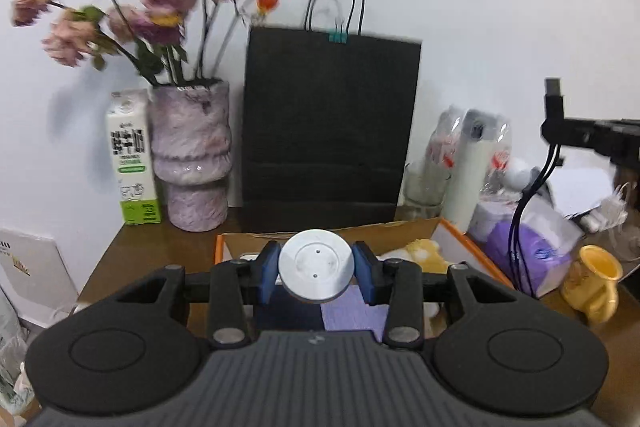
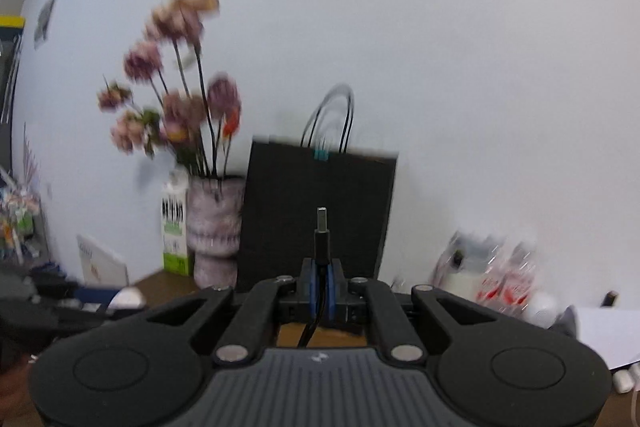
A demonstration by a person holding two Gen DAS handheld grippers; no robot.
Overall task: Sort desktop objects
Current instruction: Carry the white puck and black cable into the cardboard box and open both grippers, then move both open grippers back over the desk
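My left gripper (image 1: 318,269) is shut on a round white disc (image 1: 317,265), gripped by its edges between the blue pads and held above an orange-rimmed cardboard box (image 1: 468,241). In the box lie a yellow plush toy (image 1: 424,253) and purple and dark cloth. My right gripper (image 2: 320,285) is shut on a black USB cable (image 2: 322,235) whose metal plug sticks up past the fingertips. In the left wrist view that right gripper (image 1: 554,129) comes in from the right edge, plug upward, and the cable (image 1: 528,211) hangs down from it.
At the back wall stand a black paper bag (image 1: 330,131), a marbled pink vase (image 1: 192,155) of dried flowers and a green-and-white carton (image 1: 132,159). Right of the box are a glass (image 1: 424,187), wrapped bottles (image 1: 472,155), a purple tissue pack (image 1: 532,247) and a yellow cup (image 1: 598,277).
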